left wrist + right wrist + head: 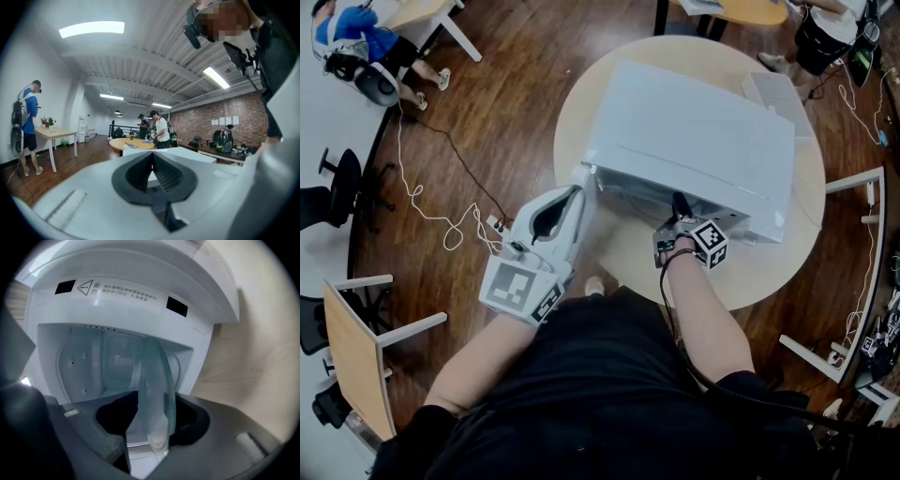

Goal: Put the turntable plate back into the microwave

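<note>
Right gripper view, entry: my right claw (154,414) is clamped on the clear round glass turntable plate (158,380), with one dark pad on each face near the rim. The plate stands on edge, leaning slightly, not flat. It is at the mouth of the white box-shaped microwave (131,291), in front of the open cavity (89,362) and not resting on its floor. I cannot judge how far past the lip it is, nor whether a roller ring or hub sits inside.

Left gripper view: the left claw (152,159) has its jaws together at the tips, with nothing made out between them. Head view puts its nose at the oven's front left corner; touching or just beside, I cannot say. The oven sits on the pale round wooden table (581,103).

Risks, my judgement:
- The bite on smooth glass is narrow, so the plate may pivot or slide out while I roll the wrist to lay it flat.
- Going in on edge, the plate's upper rim could knock the opening's frame (122,326).
- Released high or off-centre, it would land tilted and rock.
- A push on entry may shift the oven if the left claw isn't bracing it.
</note>
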